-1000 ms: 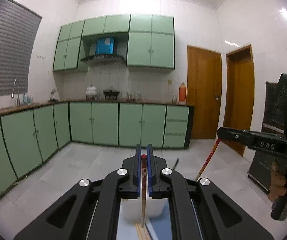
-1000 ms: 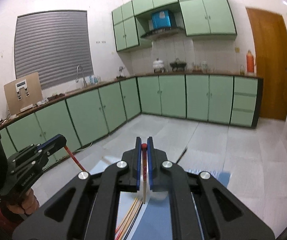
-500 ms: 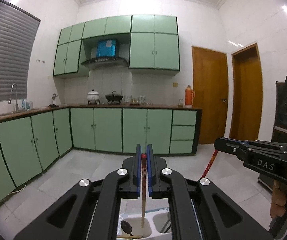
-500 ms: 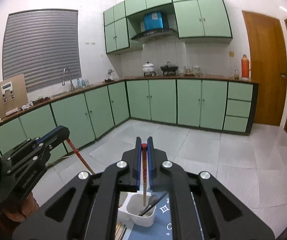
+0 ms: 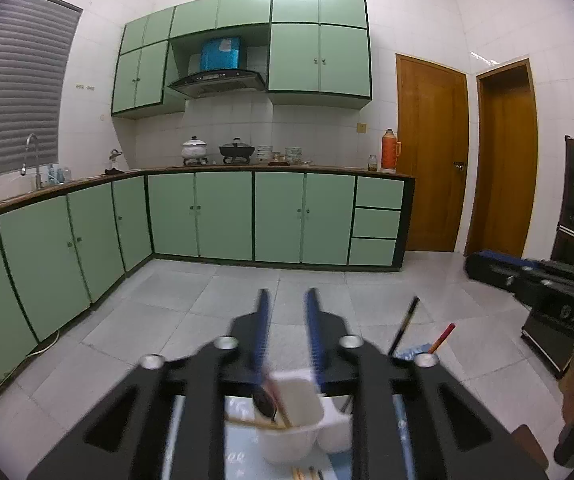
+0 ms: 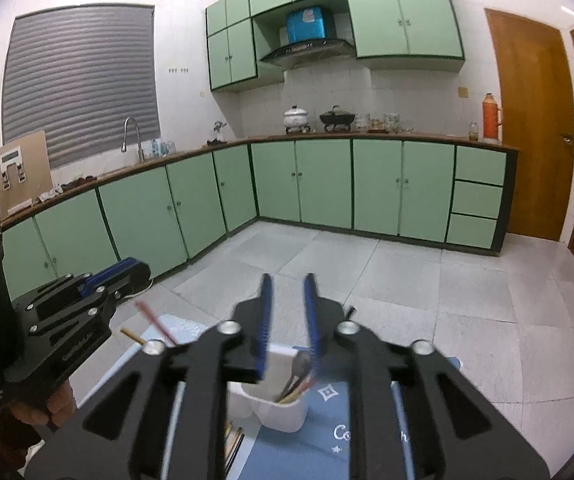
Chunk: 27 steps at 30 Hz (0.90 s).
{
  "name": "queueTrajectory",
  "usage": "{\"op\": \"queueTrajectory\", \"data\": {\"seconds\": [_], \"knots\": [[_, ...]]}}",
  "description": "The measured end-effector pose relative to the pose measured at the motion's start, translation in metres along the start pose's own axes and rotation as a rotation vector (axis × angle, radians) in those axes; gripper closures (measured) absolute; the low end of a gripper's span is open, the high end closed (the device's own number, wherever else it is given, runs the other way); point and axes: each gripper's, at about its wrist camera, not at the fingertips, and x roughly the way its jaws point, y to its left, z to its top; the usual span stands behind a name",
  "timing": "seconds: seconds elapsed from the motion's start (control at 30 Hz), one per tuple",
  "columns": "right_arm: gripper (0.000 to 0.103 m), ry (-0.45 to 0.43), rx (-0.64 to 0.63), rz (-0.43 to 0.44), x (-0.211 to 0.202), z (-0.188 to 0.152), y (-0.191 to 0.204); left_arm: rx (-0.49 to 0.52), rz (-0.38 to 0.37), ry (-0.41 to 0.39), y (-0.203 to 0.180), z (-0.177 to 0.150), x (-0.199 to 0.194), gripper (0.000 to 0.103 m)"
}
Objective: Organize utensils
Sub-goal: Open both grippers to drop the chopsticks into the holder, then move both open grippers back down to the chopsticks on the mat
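Green cabinets [image 5: 223, 216] line the far walls; a white pot [image 5: 194, 148], orange flask [image 5: 390, 155], left tap [image 5: 31, 156], right doors [image 5: 431, 152].

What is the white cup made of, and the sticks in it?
The white cup looks like glossy plastic: thin, smooth, slightly see-through walls. The sticks look like wood or bamboo, tan and matte; some have red-painted ends, so possibly lacquered.

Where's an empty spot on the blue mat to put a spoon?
The blue mat is bare right of the white holder, around the printed star. Left of the holder it is crowded: loose chopsticks lie there, and the holder's cup already holds utensils.
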Motion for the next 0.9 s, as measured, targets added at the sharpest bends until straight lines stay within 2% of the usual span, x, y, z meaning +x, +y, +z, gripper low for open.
{"op": "queueTrajectory", "data": {"seconds": [0.07, 0.17, 0.23, 0.43, 0.57, 0.73, 0.9], "knots": [[0.065, -0.014, 0.016, -0.007, -0.018, -0.016, 0.001, -0.018, 0.001, 0.014, 0.003, -0.009, -0.015, 0.067], [0.054, -0.014, 0.038, -0.038, -0.041, -0.055, 0.007, -0.050, -0.006, 0.060, 0.006, -0.033, -0.036, 0.064], [0.051, 0.005, 0.048, -0.071, -0.052, -0.087, 0.013, -0.070, -0.001, 0.105, 0.009, -0.058, -0.049, 0.063], [0.051, 0.109, 0.127, -0.116, -0.066, -0.182, 0.032, -0.086, 0.040, 0.232, 0.013, -0.137, -0.074, 0.063], [0.051, 0.190, 0.156, -0.096, -0.064, -0.226, 0.051, -0.092, 0.056, 0.330, 0.016, -0.186, -0.085, 0.063], [0.052, 0.254, 0.118, -0.086, -0.062, -0.261, 0.080, -0.090, 0.069, 0.393, 0.019, -0.223, -0.096, 0.064], [0.057, 0.291, 0.119, -0.079, -0.060, -0.279, 0.093, -0.105, 0.076, 0.409, 0.018, -0.239, -0.103, 0.064]]}}
